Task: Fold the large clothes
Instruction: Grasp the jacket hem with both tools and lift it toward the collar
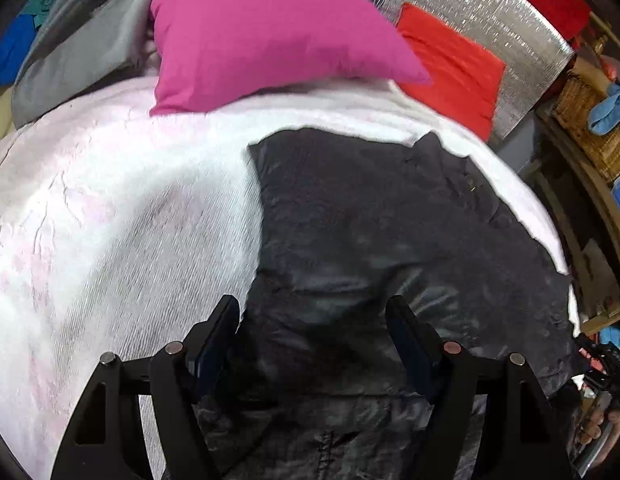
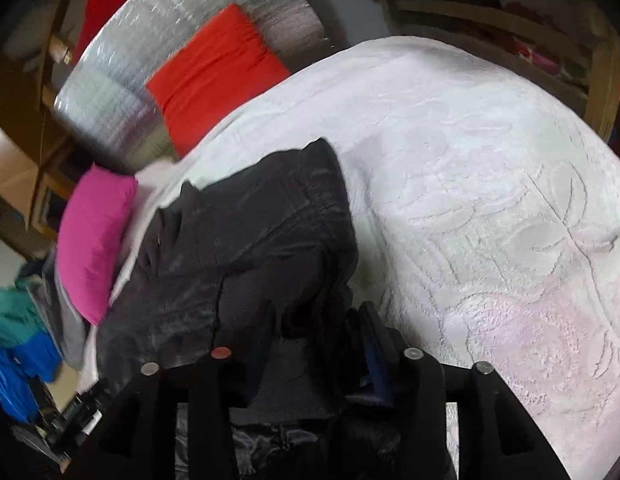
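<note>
A large black shiny jacket (image 1: 390, 232) lies spread on a white and pink bedspread (image 1: 110, 208). My left gripper (image 1: 314, 312) is open above its near edge, with the fabric lying under the wide-apart fingers. In the right wrist view the same jacket (image 2: 238, 248) is bunched up on the bedspread (image 2: 490, 200). My right gripper (image 2: 314, 320) has black fabric gathered between its fingers, which hides the left fingertip; it looks shut on the jacket.
A magenta pillow (image 1: 262, 36) and a red pillow (image 1: 450, 68) lie at the bed's far end against a silver foil panel (image 1: 490, 4). Grey clothing (image 1: 82, 40) is piled at far left. Wooden shelves with a wicker basket (image 1: 590, 128) stand to the right.
</note>
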Available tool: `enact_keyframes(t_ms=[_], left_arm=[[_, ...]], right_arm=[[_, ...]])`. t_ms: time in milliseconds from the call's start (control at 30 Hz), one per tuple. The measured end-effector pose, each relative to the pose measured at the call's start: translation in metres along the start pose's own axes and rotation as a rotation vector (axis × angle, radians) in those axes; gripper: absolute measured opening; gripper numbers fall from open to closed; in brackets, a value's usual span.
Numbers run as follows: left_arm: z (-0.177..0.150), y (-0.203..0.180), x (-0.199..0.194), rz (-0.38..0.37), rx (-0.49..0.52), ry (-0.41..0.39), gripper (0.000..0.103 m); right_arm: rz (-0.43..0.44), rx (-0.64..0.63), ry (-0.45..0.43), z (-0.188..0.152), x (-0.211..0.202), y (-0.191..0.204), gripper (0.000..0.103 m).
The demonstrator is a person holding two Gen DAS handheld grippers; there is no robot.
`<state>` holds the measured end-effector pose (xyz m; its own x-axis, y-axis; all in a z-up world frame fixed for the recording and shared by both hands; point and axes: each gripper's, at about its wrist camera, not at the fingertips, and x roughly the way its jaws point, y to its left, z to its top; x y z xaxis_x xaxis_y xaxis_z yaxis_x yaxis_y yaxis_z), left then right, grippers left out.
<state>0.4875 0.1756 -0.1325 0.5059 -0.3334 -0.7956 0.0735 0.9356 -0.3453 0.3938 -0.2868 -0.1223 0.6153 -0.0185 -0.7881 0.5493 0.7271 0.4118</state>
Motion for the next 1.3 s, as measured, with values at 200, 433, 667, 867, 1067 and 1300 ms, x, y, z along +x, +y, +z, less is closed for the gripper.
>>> enact_keyframes(t_ms=[200,433,667,867,1067,1300], left_arm=[[0.004,-0.001,0.010,0.021,0.014,0.007,0.077],[0.003,-0.009,0.012,0.058,0.075,0.010,0.077],[-0.005,-0.005,0.019,0.074,0.080,0.050,0.077],[-0.014,-0.003,0.001,0.061,0.086,0.036,0.077],[-0.041,0.012,-0.051,0.018,0.105,-0.034,0.077],[-0.108,0.054,-0.123,0.035,0.102,-0.130,0.078]], right_arm=[[0.028,0.052,0.071,0.005,0.030,-0.007,0.054],[-0.037,-0.092,-0.037,-0.001,0.011,0.027,0.027],[-0.043,-0.081,0.056,-0.003,0.024,0.015,0.035],[0.011,-0.090,-0.013,-0.019,-0.030,0.000,0.043],[0.074,-0.097,-0.121,-0.055,-0.097,-0.018,0.050],[0.137,-0.062,-0.046,-0.118,-0.119,-0.041,0.060]])
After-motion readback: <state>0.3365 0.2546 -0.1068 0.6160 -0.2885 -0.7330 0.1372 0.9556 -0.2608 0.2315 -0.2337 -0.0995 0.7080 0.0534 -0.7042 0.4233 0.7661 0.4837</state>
